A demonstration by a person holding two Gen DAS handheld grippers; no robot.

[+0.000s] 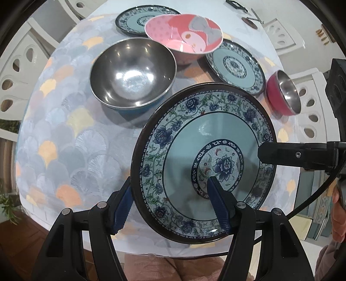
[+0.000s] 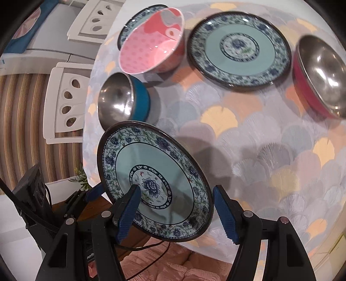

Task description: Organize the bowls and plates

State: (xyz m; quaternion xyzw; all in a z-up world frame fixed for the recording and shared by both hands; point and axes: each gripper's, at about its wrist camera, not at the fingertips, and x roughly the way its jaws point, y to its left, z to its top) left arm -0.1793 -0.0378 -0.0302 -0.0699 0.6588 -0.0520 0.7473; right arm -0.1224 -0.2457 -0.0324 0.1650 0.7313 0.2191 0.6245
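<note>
A blue-and-white floral plate [image 1: 205, 134] [image 2: 151, 157] hangs tilted over the near edge of the table, its shadow falling on the cloth. My left gripper [image 1: 170, 179] is shut on its near rim, one finger on the plate's face and the other outside the rim. My right gripper [image 2: 177, 187] is shut on the opposite rim the same way; one of its fingers [image 1: 270, 154] lies over the rim in the left wrist view. Two matching plates [image 1: 235, 67] [image 1: 132, 20] lie farther back. Between them stands a pink bowl [image 1: 183, 32] [image 2: 151, 41].
A steel bowl with a blue outside [image 1: 133, 71] [image 2: 117, 101] stands just beyond the held plate. A steel bowl with a red outside [image 1: 283, 93] [image 2: 320, 75] sits near the table's edge. White chairs [image 1: 19, 71] [image 2: 64, 97] ring the round table with its scalloped cloth [image 1: 64, 129].
</note>
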